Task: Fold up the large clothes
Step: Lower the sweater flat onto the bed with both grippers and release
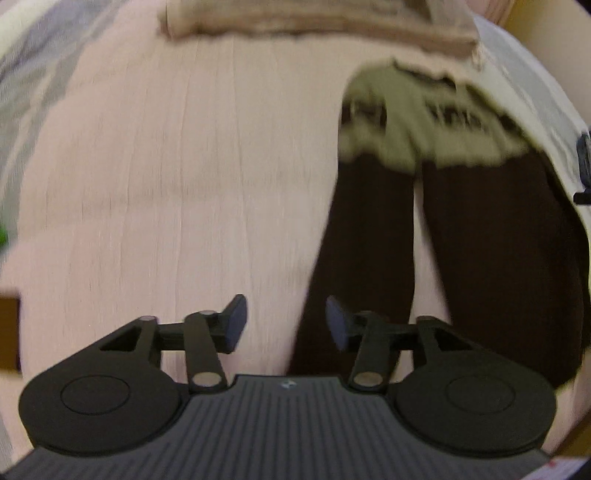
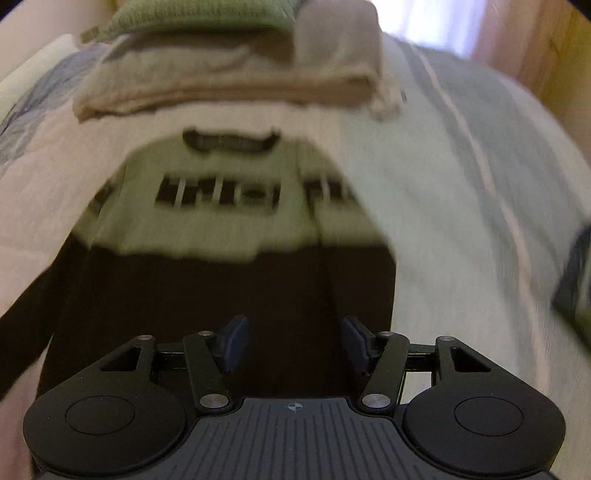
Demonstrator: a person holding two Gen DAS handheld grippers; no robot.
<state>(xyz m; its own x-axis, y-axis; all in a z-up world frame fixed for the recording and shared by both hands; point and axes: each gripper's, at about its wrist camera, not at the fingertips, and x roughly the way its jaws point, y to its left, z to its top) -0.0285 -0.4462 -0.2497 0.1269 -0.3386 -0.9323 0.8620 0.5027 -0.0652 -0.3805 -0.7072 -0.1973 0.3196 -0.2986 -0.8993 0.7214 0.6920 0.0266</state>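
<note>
Lying flat on the pink bedcover (image 2: 33, 192): a sweater (image 2: 229, 266), pale green above with dark lettering, black below, collar toward the far folded pile (image 2: 229, 85). Both views blurred. Left gripper (image 1: 286, 323) parted, nothing between the pads, hanging over bare cover just beside a black sleeve (image 1: 365, 236). Right gripper (image 2: 295, 341) spread wide over the black hem, empty, not pressing the cloth.

A bed (image 2: 461, 206) in pale pink and blue-striped covers — bright window (image 2: 439, 22) behind, wooden wall (image 2: 546, 62) alongside.
</note>
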